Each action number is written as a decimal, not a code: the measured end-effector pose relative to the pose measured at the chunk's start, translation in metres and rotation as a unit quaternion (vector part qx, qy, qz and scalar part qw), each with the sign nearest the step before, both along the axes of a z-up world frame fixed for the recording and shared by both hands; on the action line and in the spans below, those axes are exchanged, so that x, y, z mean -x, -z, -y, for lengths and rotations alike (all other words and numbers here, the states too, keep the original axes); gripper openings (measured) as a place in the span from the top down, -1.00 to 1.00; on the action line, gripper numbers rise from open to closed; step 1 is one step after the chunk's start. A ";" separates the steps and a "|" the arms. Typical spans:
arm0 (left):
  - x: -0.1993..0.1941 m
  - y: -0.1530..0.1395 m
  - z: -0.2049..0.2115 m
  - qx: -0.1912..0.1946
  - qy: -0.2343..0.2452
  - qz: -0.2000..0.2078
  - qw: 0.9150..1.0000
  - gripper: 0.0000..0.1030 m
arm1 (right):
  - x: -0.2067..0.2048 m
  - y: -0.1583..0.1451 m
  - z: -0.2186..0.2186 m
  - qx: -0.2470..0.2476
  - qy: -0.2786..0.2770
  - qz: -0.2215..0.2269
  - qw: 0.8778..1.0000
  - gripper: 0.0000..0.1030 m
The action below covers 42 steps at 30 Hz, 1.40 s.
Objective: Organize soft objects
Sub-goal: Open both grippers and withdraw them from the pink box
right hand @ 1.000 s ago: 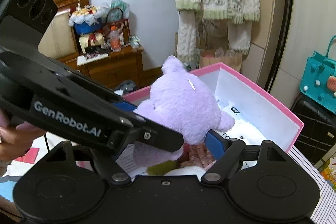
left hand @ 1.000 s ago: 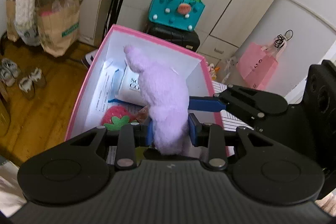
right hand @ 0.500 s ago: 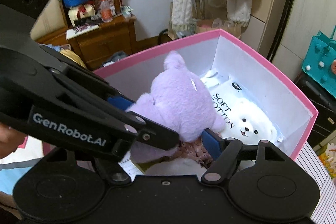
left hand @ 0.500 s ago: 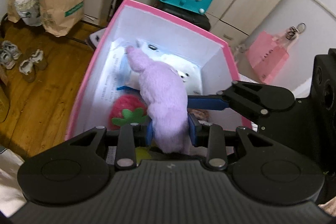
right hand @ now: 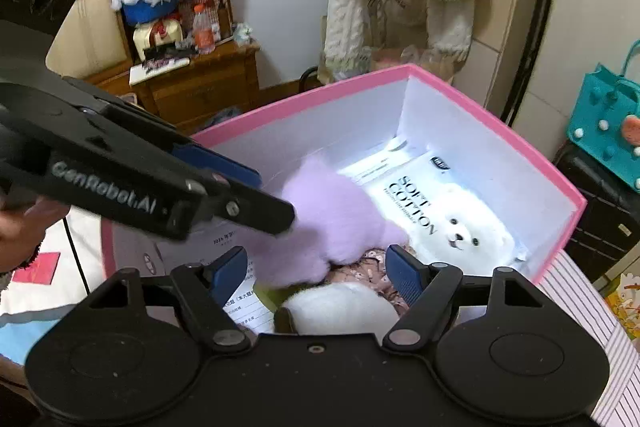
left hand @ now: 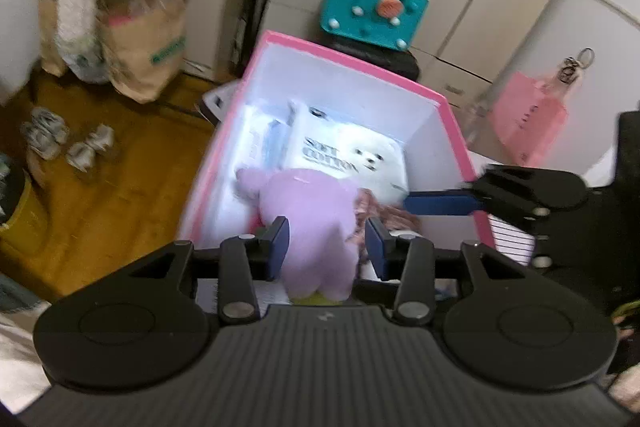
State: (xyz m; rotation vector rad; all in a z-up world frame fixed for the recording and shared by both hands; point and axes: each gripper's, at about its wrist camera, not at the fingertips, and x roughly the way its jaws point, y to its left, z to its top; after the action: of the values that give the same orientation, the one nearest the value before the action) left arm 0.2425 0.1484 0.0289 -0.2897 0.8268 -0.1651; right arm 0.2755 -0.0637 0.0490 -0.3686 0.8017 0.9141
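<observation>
A purple plush toy [left hand: 312, 223] lies inside the pink box [left hand: 352, 53], on top of other soft items; it also shows in the right wrist view [right hand: 328, 223]. My left gripper [left hand: 326, 243] is open, its blue pads [left hand: 278, 245] standing on either side of the plush without squeezing it. My right gripper [right hand: 316, 265] is open just above the box, over a patterned cloth [right hand: 372, 267] and a white plush [right hand: 340, 311]. A white "Soft Cotton" tissue pack [right hand: 436, 215] with a dog face lies at the box's far end.
The box's pink rim [right hand: 480, 107] surrounds the work area. A teal bag [left hand: 372, 11] on a black case stands behind it. A paper bag [left hand: 140, 43] and shoes [left hand: 64, 143] are on the wooden floor to the left. A striped cloth [right hand: 592, 307] lies at the right.
The purple plush has gone down into the box. My left gripper's jaws have opened and let go of it. Both grippers have lifted back a little.
</observation>
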 end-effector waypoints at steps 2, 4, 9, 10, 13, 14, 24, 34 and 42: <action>0.002 -0.002 0.000 -0.011 -0.005 0.008 1.000 0.21 | 0.003 -0.004 0.007 -0.013 0.004 0.002 1.000 -0.55; 0.000 0.002 -0.002 -0.004 -0.011 -0.001 1.000 0.21 | 0.007 -0.009 0.014 -0.035 0.004 0.004 0.999 -0.55; 0.008 0.001 0.008 -0.049 -0.027 0.021 0.998 0.22 | 0.021 -0.015 0.033 -0.070 0.020 0.004 0.997 -0.55; 0.012 -0.003 0.008 -0.052 -0.030 0.028 0.998 0.20 | 0.025 -0.017 0.036 -0.071 0.024 0.008 0.997 -0.55; 0.025 -0.015 0.010 -0.052 -0.031 0.042 0.997 0.19 | 0.037 -0.024 0.049 -0.079 0.038 0.013 0.996 -0.55; 0.031 -0.020 0.012 -0.055 -0.029 0.047 0.997 0.19 | 0.041 -0.027 0.053 -0.082 0.042 0.016 0.996 -0.55; 0.099 -0.061 0.048 -0.093 0.009 0.120 0.988 -0.22 | 0.106 -0.059 0.099 -0.126 0.098 0.082 0.984 -0.57; 0.137 -0.065 0.079 -0.098 0.036 0.130 0.986 -0.27 | 0.151 -0.068 0.139 -0.140 0.140 0.107 0.974 -0.58; 0.162 -0.063 0.098 -0.100 0.049 0.145 0.983 -0.42 | 0.180 -0.067 0.168 -0.138 0.182 0.128 0.965 -0.61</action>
State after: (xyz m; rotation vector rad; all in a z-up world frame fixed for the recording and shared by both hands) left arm 0.0802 0.0504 0.0923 -0.0324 0.5634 -0.2098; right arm 0.0957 -0.2318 0.1157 -0.0859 0.4723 0.6057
